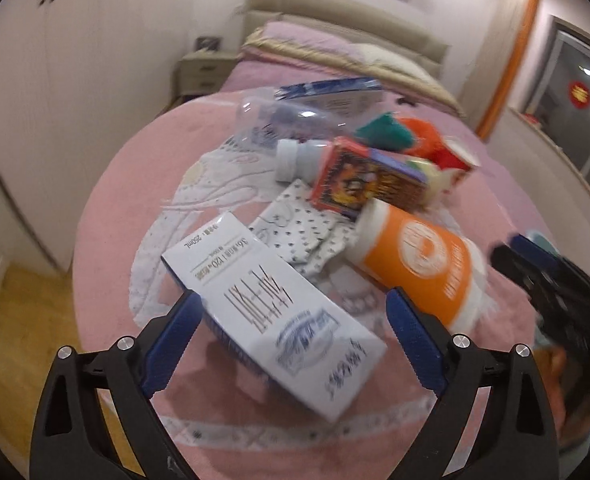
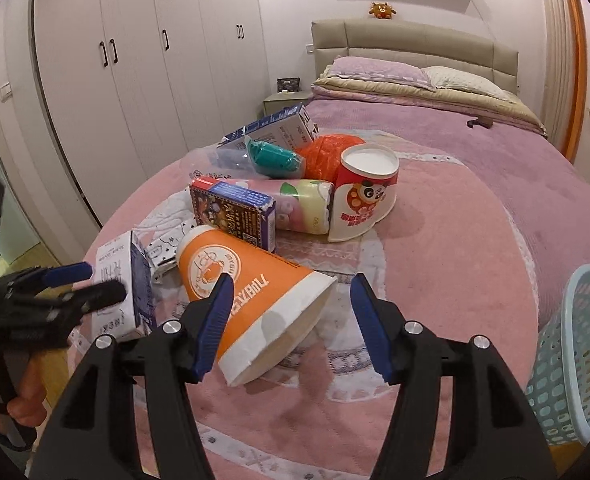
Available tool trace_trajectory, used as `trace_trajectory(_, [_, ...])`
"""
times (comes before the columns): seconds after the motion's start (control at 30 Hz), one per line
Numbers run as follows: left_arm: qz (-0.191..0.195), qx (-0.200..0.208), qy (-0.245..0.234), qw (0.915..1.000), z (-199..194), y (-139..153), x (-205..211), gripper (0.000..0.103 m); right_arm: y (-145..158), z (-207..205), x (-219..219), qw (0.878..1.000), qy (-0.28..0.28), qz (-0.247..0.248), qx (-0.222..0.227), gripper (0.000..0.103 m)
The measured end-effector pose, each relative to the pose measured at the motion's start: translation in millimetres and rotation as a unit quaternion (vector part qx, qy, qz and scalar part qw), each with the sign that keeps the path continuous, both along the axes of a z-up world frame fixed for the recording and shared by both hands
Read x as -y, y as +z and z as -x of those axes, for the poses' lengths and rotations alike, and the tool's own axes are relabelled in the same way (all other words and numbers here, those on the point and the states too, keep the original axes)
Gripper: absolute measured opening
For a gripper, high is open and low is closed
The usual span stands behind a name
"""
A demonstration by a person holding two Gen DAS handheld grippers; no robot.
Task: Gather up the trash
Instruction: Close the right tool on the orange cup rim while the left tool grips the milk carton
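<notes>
Because I want to gather the trash into the basket (image 2: 575,344), my left claw (image 1: 291,328) stands open around the milk carton (image 1: 271,316), my right claw (image 2: 291,312) open over the orange cup (image 2: 251,296).

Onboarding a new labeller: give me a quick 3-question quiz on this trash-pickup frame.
1. True or false: the white milk carton lies between the open fingers of the left gripper.
2. Which item lies nearest the right gripper? A) red-and-white cup B) orange cup C) green wrapper
3. What container stands at the right edge of the right wrist view?

Key: 1 true. 2 B. 3 the light blue basket.
</notes>
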State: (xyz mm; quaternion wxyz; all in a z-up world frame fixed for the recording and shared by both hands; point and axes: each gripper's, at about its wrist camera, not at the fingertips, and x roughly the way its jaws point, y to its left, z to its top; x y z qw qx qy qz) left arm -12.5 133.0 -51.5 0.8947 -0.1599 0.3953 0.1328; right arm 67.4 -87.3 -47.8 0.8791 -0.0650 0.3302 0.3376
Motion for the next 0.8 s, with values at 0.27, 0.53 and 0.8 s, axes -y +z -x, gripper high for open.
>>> trace_trajectory(0.27, [-0.011,-0.037,0.06,0.9975,-9.2,-9.8,-2.5,0.089,-7.2,-28.5,-5.6,1.0,0.01,0.002,-0.018,0.064])
trace_trajectory(0.53, [0.013,-0.032,0.044,0.9985,-2.9,-16.1,-15.8,0.081,-26.5,-57.1,-25.2,0.995,0.049,-0.008,-0.089,0.087])
trace_trajectory(0.8, [0.032,-0.03,0.018,0.9989,4.6,-14.3,-29.0,0.071,-44.4,-75.7,-26.5,0.978,0.081,-0.048,-0.186,0.093])
